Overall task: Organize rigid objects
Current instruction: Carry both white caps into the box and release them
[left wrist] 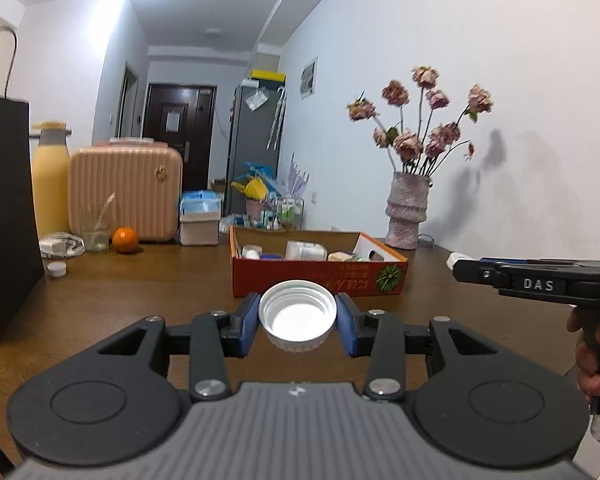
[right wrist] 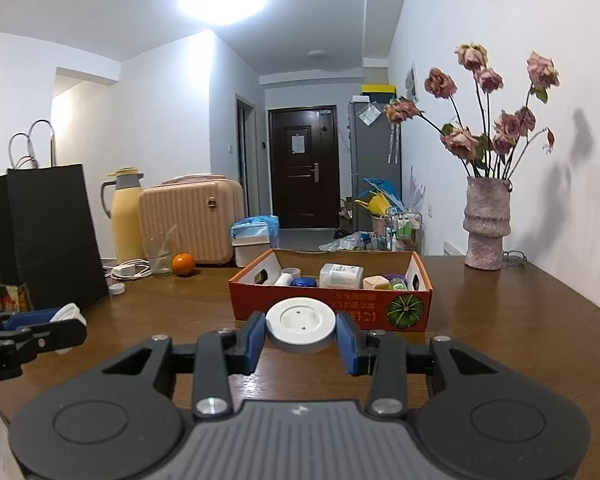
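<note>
My left gripper (left wrist: 297,320) is shut on a white screw cap (left wrist: 297,316), open side up, held above the brown table just short of the orange cardboard box (left wrist: 320,278). My right gripper (right wrist: 300,330) is shut on a white round disc with a grey rim (right wrist: 300,326), also in front of the box (right wrist: 332,304). The box holds several small bottles and jars (right wrist: 340,276). The right gripper shows at the right edge of the left wrist view (left wrist: 456,261), the left gripper at the left edge of the right wrist view (right wrist: 66,316).
A pink vase of dried roses (right wrist: 486,224) stands back right. Back left stand a black paper bag (right wrist: 48,236), yellow thermos (right wrist: 126,216), pink suitcase (right wrist: 188,220), glass (right wrist: 158,256), orange (right wrist: 183,264), charger cable (right wrist: 128,270) and a small white cap (right wrist: 117,289).
</note>
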`<state>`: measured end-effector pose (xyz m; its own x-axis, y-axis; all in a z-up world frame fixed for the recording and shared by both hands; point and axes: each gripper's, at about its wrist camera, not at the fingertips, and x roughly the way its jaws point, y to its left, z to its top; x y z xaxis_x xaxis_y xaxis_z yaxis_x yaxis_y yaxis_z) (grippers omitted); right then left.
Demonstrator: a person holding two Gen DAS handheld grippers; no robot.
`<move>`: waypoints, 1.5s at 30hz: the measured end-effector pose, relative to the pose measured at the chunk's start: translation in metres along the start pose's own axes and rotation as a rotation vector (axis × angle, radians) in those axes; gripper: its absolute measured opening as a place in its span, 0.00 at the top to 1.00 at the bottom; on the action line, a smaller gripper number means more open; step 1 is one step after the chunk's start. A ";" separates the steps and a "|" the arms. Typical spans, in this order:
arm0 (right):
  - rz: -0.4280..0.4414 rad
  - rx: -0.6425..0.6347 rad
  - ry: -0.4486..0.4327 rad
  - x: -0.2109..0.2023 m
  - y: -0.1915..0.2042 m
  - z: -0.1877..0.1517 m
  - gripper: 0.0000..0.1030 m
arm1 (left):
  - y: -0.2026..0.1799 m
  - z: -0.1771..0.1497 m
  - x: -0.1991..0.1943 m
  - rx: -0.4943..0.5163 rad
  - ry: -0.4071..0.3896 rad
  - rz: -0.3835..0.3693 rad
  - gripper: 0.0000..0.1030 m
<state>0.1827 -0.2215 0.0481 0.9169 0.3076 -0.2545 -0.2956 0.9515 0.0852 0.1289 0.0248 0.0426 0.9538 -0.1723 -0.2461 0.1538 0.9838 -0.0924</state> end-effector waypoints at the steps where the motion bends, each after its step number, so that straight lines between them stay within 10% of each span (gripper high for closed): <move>1: -0.002 0.003 0.001 0.005 -0.002 0.000 0.63 | 0.002 0.001 0.008 -0.004 0.011 -0.002 0.61; 20: 0.035 0.008 0.104 0.212 -0.087 0.064 0.63 | 0.011 0.089 0.284 0.069 0.147 -0.086 0.61; 29: 0.074 0.090 0.311 0.343 -0.131 0.064 0.63 | 0.019 0.076 0.431 0.038 0.382 -0.058 0.61; 35: 0.059 0.050 0.419 0.394 -0.135 0.051 0.63 | 0.019 0.059 0.472 0.039 0.497 -0.020 0.60; 40: 0.054 -0.010 0.474 0.415 -0.126 0.041 0.64 | 0.020 0.066 0.474 0.058 0.492 -0.022 0.35; 45: 0.042 -0.010 0.471 0.412 -0.128 0.046 0.61 | 0.024 0.068 0.474 0.044 0.518 -0.003 0.31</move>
<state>0.6107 -0.2170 -0.0239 0.6833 0.3111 -0.6606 -0.3339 0.9377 0.0962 0.6027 -0.0301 -0.0108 0.7021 -0.1666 -0.6923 0.1775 0.9825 -0.0564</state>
